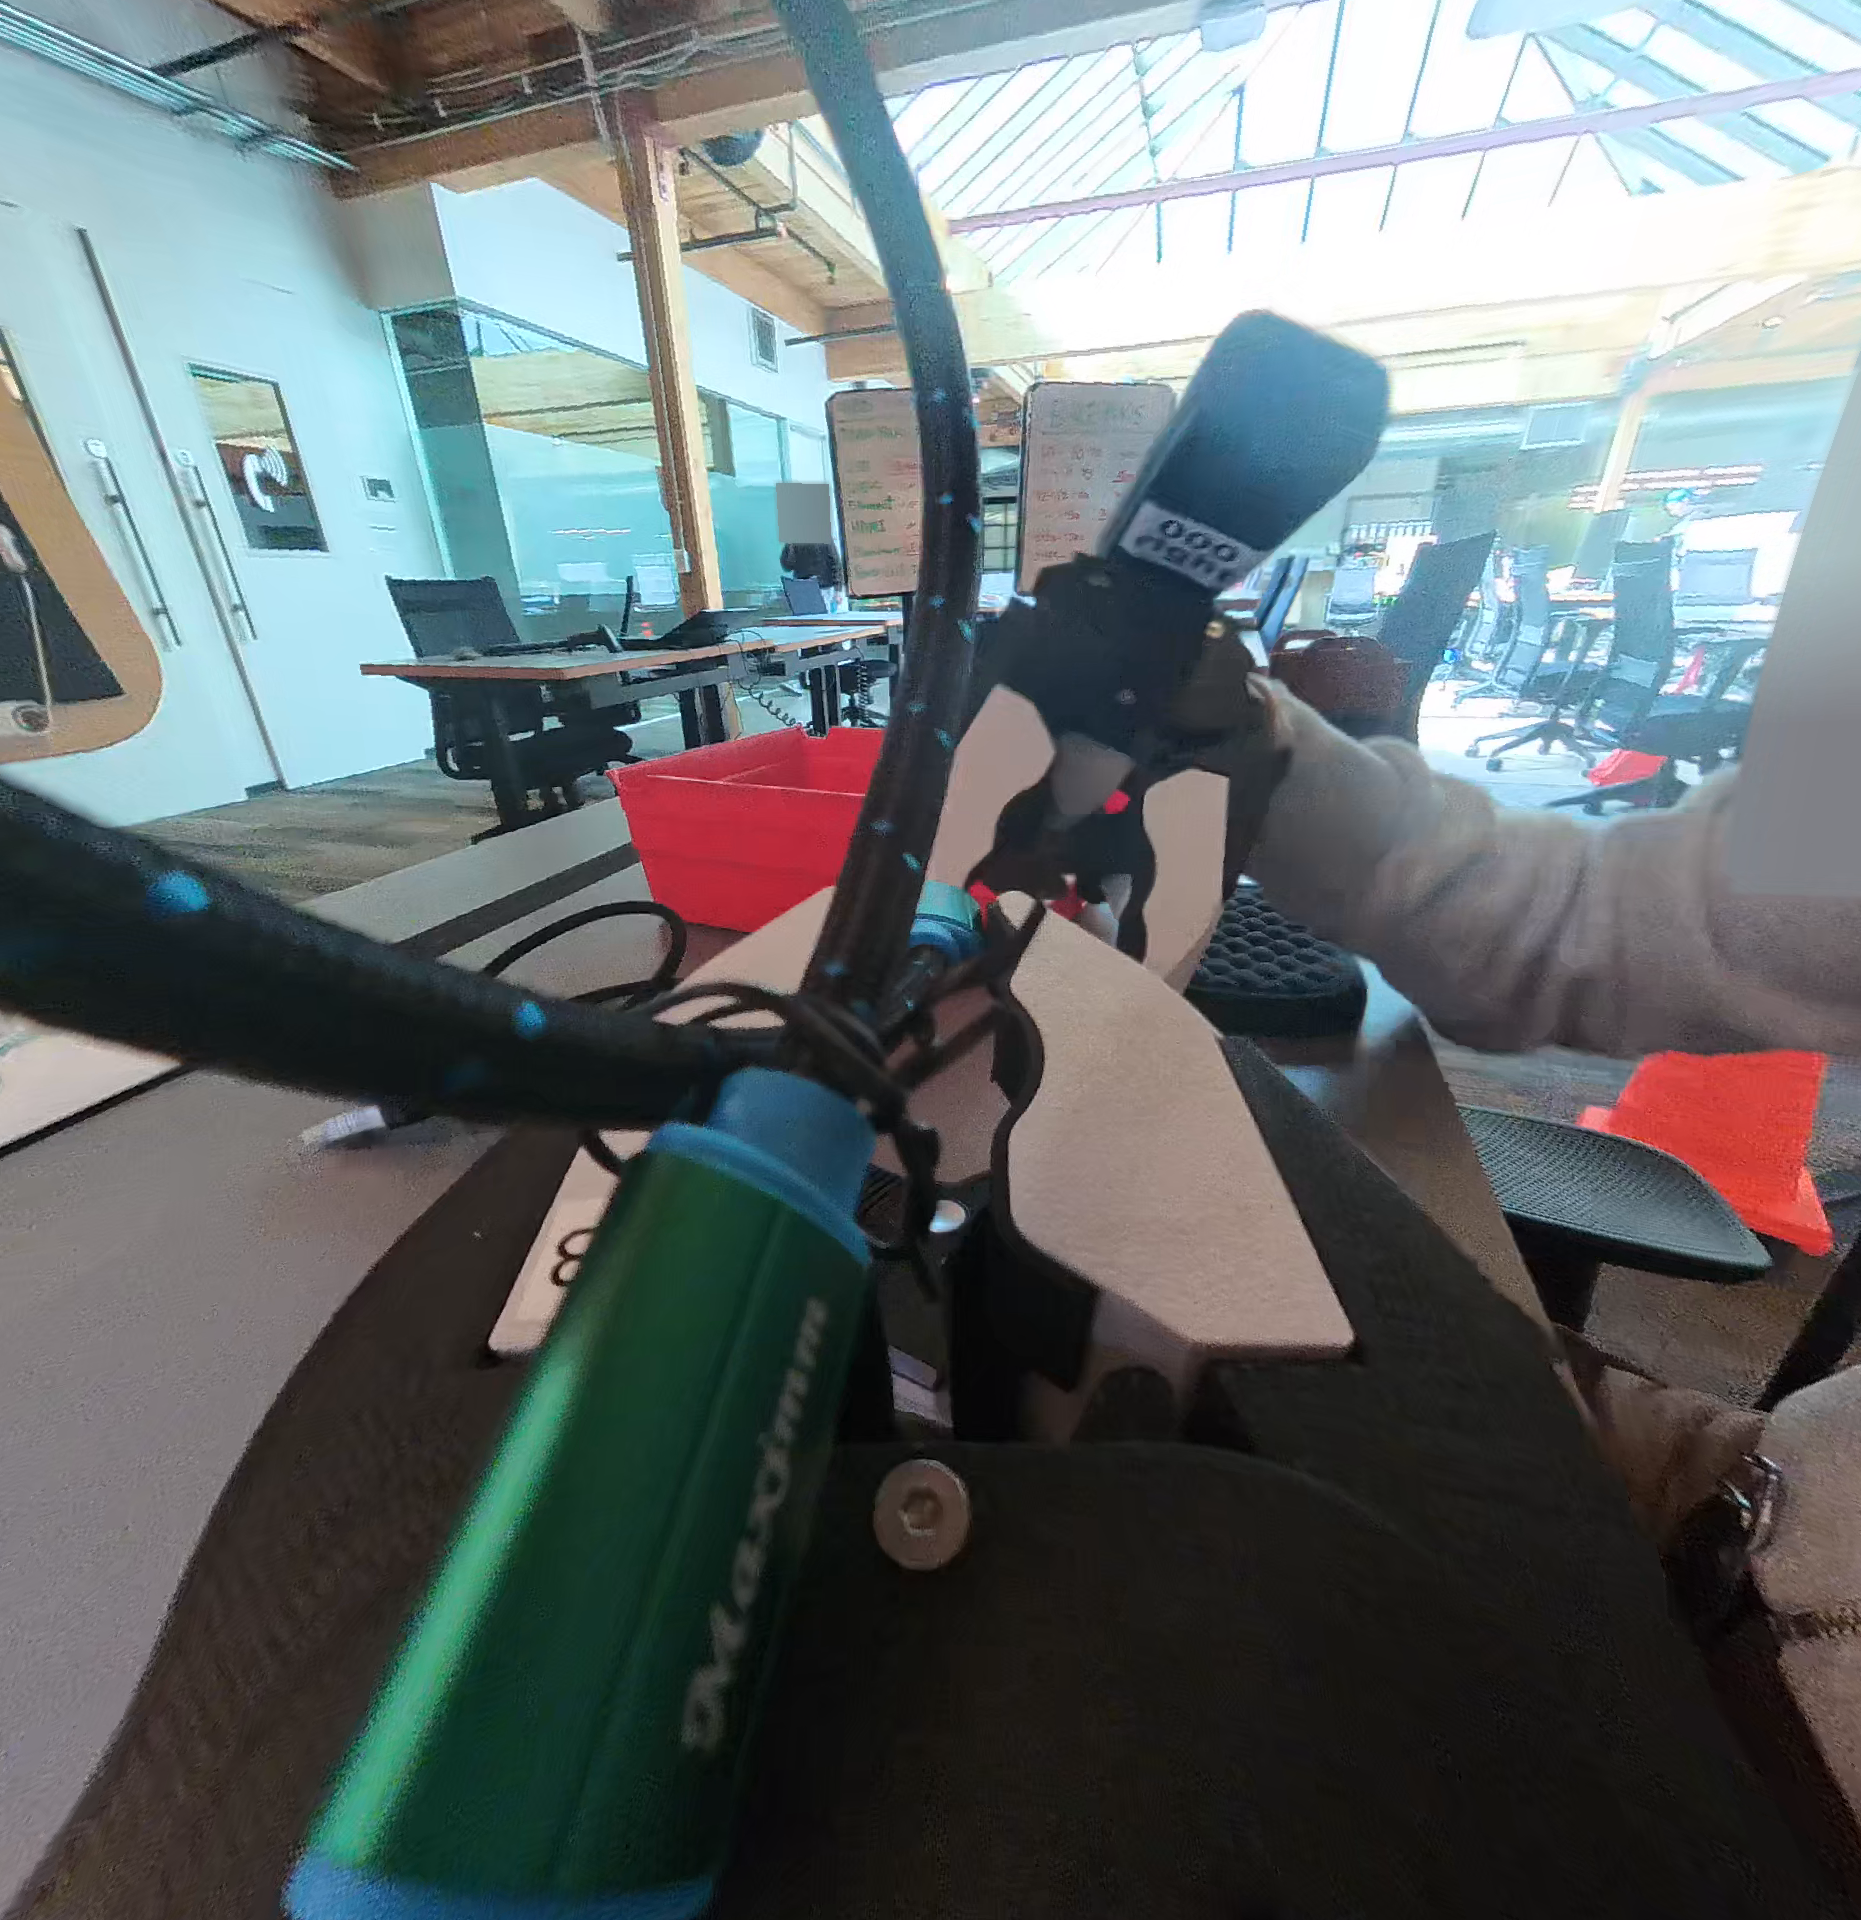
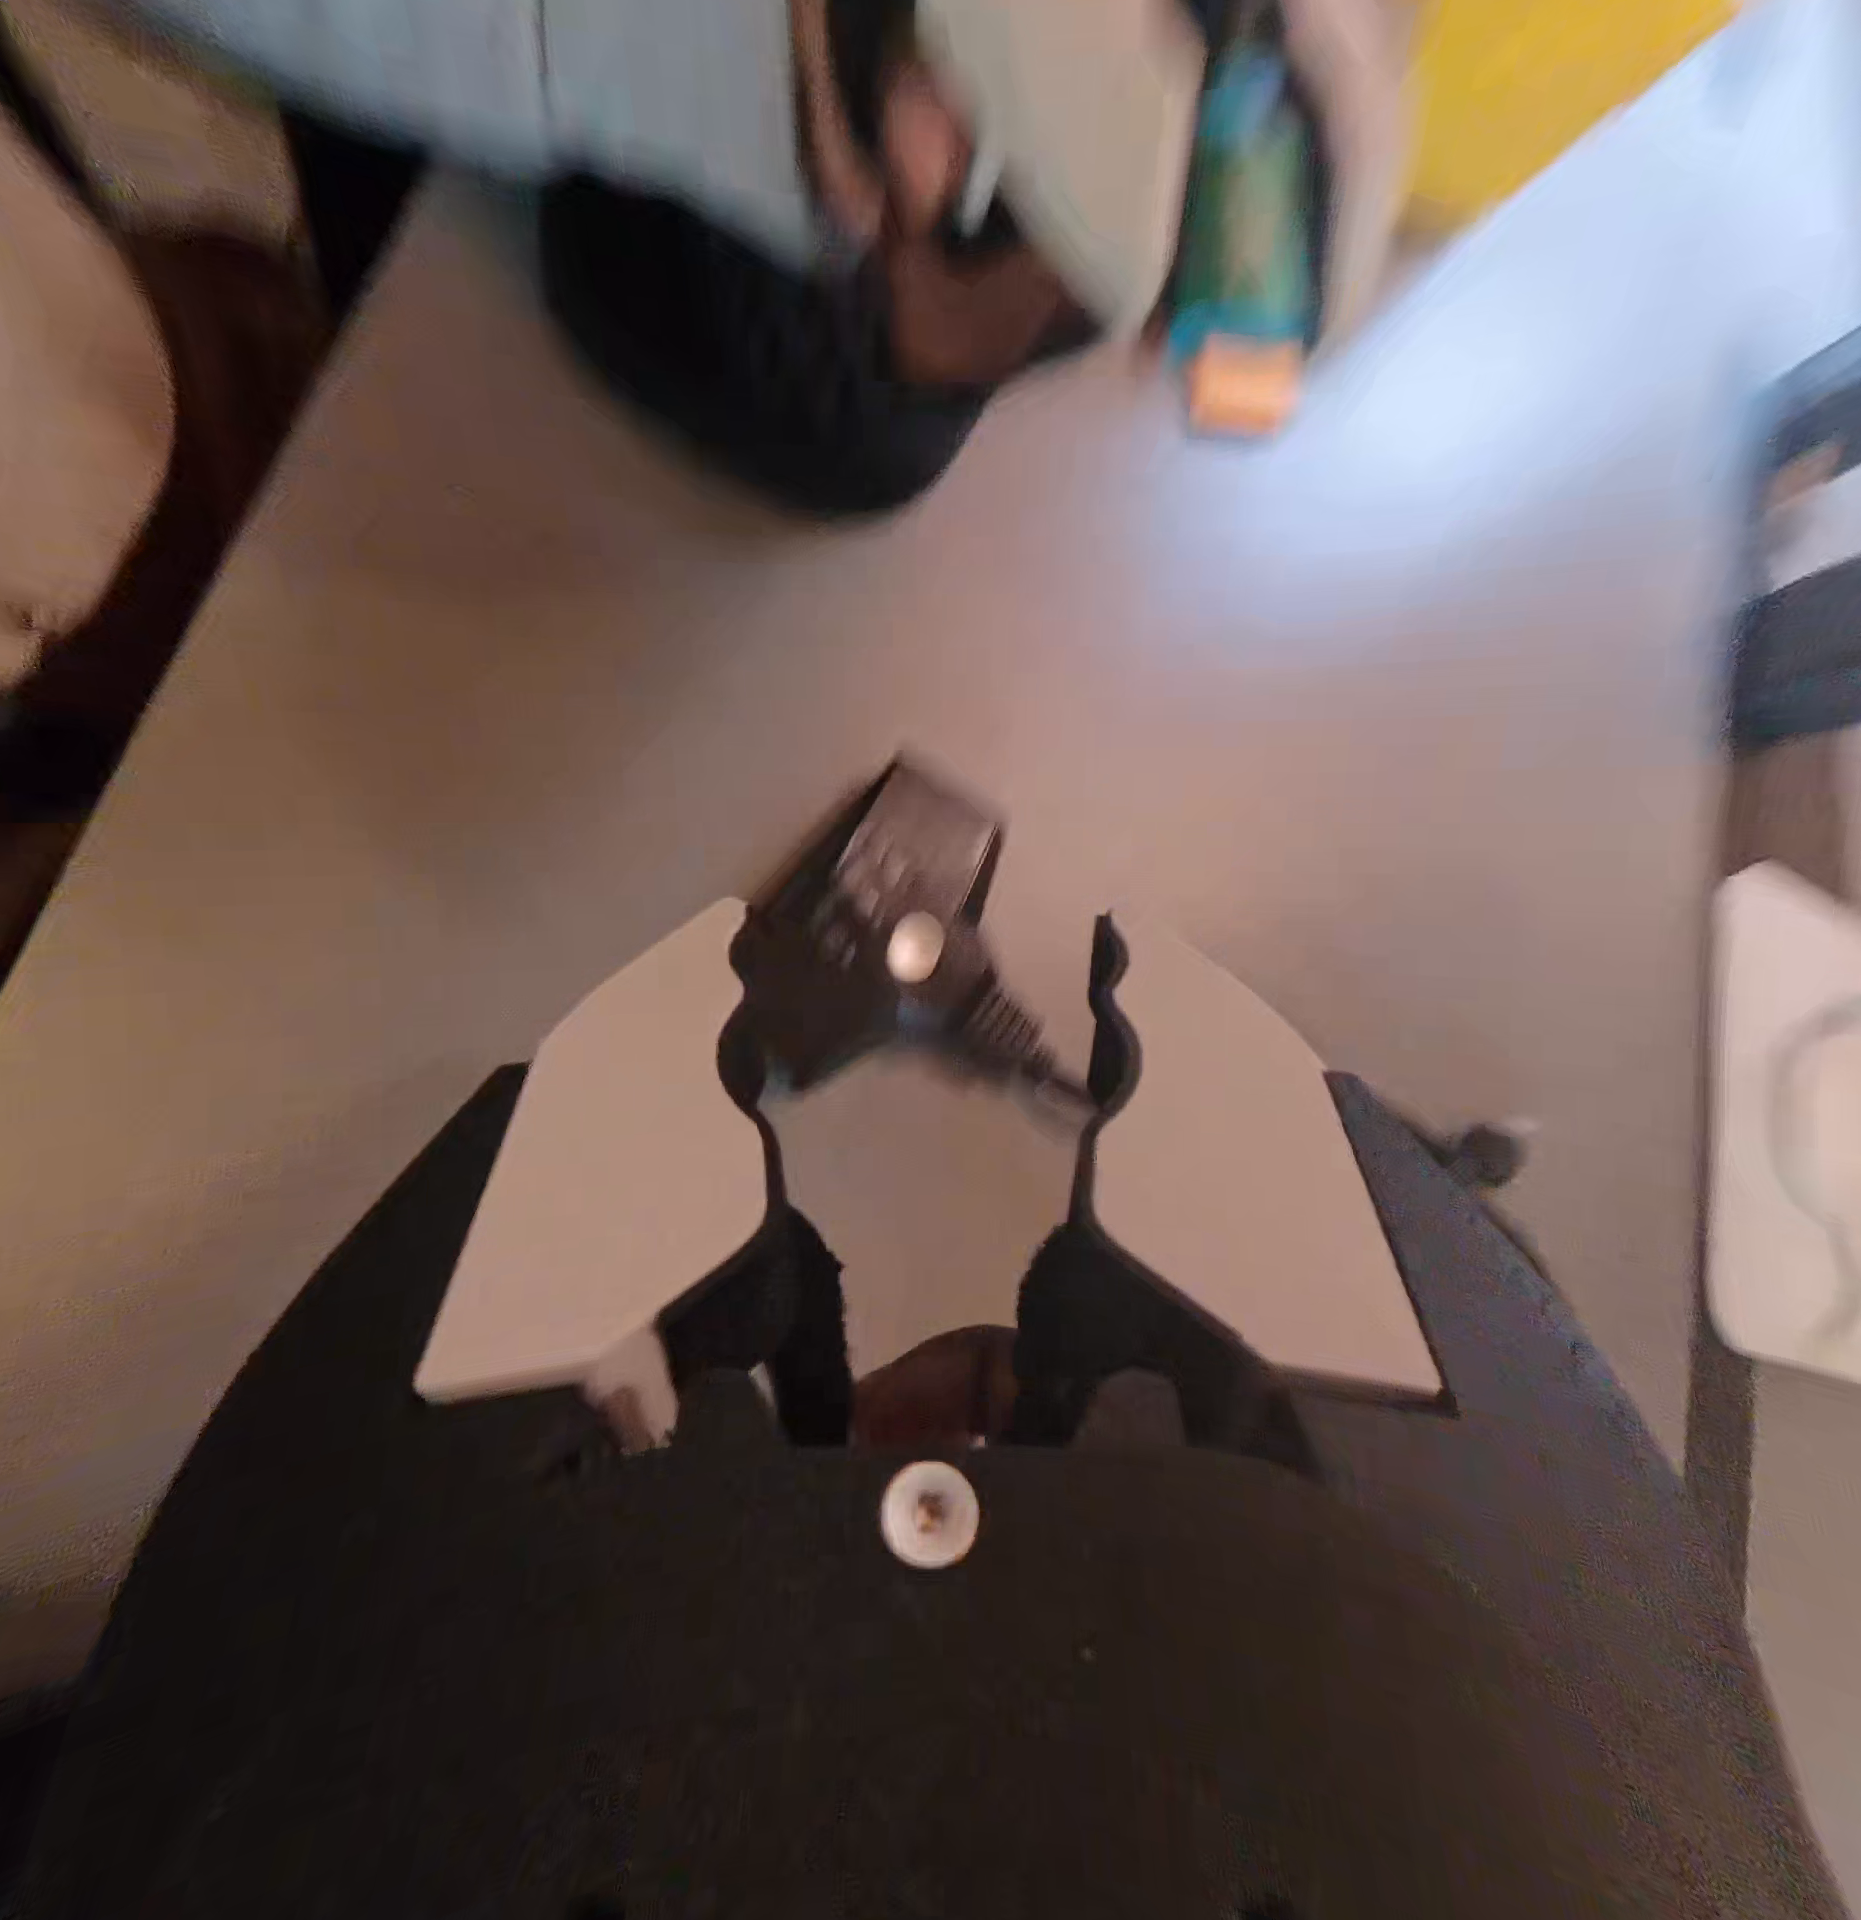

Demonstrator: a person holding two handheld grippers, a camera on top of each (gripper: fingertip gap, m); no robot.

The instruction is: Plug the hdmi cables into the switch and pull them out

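Fingers of the left gripper (image 1: pixel 915 935) sit very close together. A knot of thin black wire and black cable (image 1: pixel 282 987) is bunched right at their tips. We cannot tell if they are squeezing it or just touching it. A green plug (image 1: pixel 614 1507) with blue ends lies across the left finger, pointing back at the camera. The black cable with blue dots runs from its far end off to the left. A second length of the same cable bends up and out of the top of the picture.

The right gripper (image 2: pixel 921 914) has its fingers wide apart. The small black switch (image 2: pixel 905 862) with a round silver button sits between the tips. It touches the finger on the left of the picture, and its thin tail reaches the other finger. This picture is blurry, so we cannot tell if the switch rests on the grey table (image 2: pixel 490 623).

Farther out, a hand in a pale sleeve (image 1: pixel 1477 883) holds the right gripper up. A red bin (image 1: pixel 739 821) stands on the table behind both grippers.
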